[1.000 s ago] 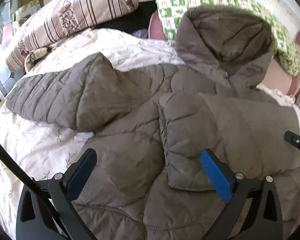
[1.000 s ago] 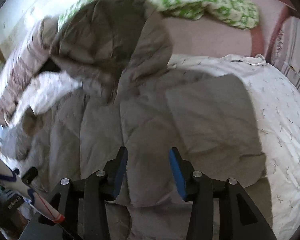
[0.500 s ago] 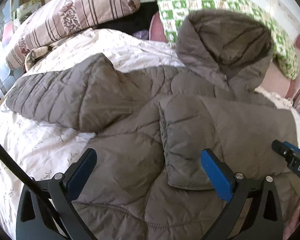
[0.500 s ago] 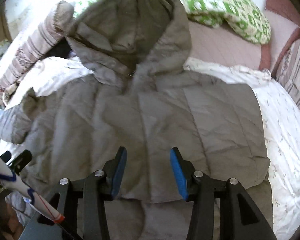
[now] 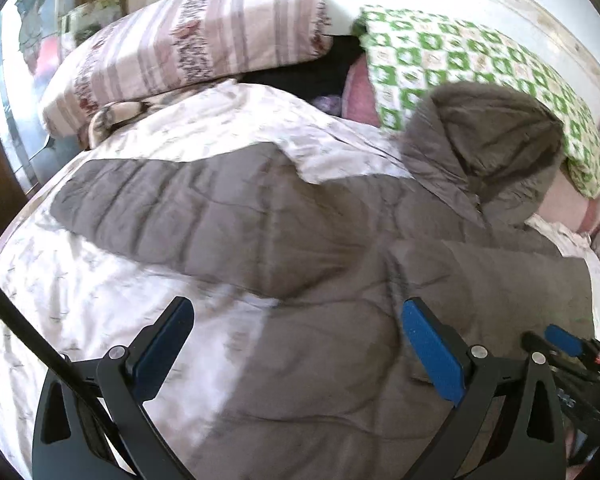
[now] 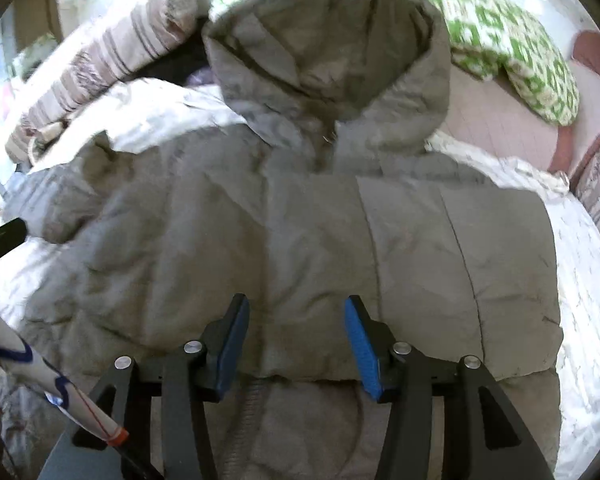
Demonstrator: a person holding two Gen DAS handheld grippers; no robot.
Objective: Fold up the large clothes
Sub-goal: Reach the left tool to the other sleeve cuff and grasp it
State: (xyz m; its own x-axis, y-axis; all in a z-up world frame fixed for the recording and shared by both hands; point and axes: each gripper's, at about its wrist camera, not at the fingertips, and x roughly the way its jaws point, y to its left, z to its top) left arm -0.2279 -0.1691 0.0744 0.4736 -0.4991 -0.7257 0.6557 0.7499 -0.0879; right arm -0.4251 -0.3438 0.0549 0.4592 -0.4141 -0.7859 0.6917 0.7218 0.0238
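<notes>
Two grippers: we are hovering both over the jacket (image 6: 300,240), neither one touching it.
Jacket: it is lying spread on the bed (image 5: 80,312), hood (image 6: 332,60) toward the pillows at the head edge, one sleeve (image 5: 172,216) reaching out toward the bed's left edge.
Folded side: the other sleeve side is already lying turned in over the body (image 6: 460,280), near the bed's right edge.
Left gripper (image 5: 296,344): we are carrying it wide open and empty; since a second ago it is sliding off the jacket body toward the spread sleeve, so bedsheet is now showing between the jaws.
Right gripper (image 6: 296,344): its jaws have just been opening and are standing half apart, nothing between them, above the lower edge of the folded flap.
Meaning: we are judging the right fold finished and the left sleeve next.
Writing: we are finding no readable brand or label; the marks on the white strip (image 6: 40,392) are too blurred.
</notes>
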